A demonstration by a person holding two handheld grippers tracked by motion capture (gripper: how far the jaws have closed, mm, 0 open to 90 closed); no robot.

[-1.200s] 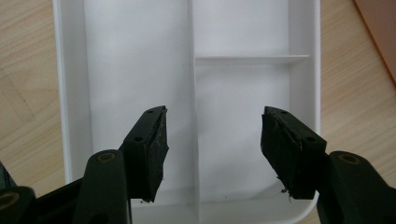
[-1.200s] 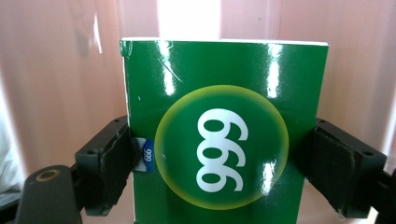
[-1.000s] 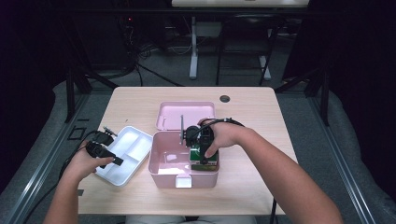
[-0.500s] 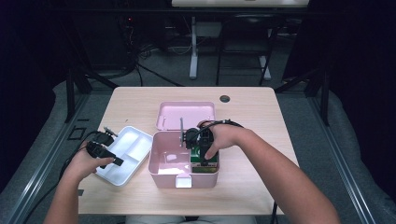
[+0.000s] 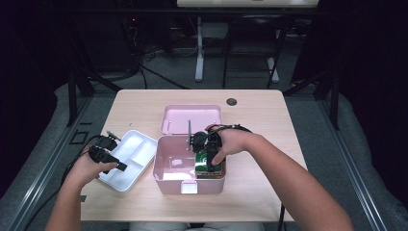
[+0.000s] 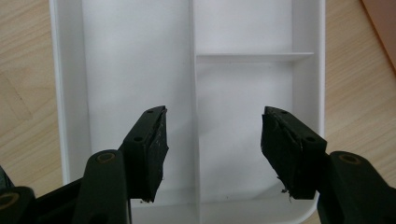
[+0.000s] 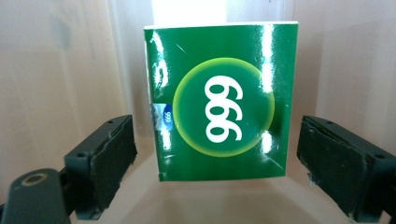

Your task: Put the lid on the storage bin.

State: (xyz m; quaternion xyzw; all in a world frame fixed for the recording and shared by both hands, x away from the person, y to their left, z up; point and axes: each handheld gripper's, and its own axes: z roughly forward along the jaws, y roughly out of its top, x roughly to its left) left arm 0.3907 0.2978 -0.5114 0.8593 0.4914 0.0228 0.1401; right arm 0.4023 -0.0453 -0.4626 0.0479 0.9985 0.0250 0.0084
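One green box, printed with "999" in white on a lighter green disc, is being shown lying inside the pink bin, at the bin's right end in the high view. In the right gripper view the box is being framed between the two black jaws, which are being held wide apart, one on each side of it and neither touching it. The right gripper is being held down into the bin by the person's right hand, with its cable trailing back over the wrist. The rest of the bin's floor, to the left of the box, is being left bare and is catching a bright glare. Just behind the bin, the pink lid is being shown lying flat on the table, touching or nearly touching the bin's far wall.

Just left of the bin, a white tray with dividers is being shown resting on the table. The left gripper is being held over the tray's near edge by the left hand. In the left gripper view its jaws are being held apart above the tray, straddling the long divider, with nothing between them.
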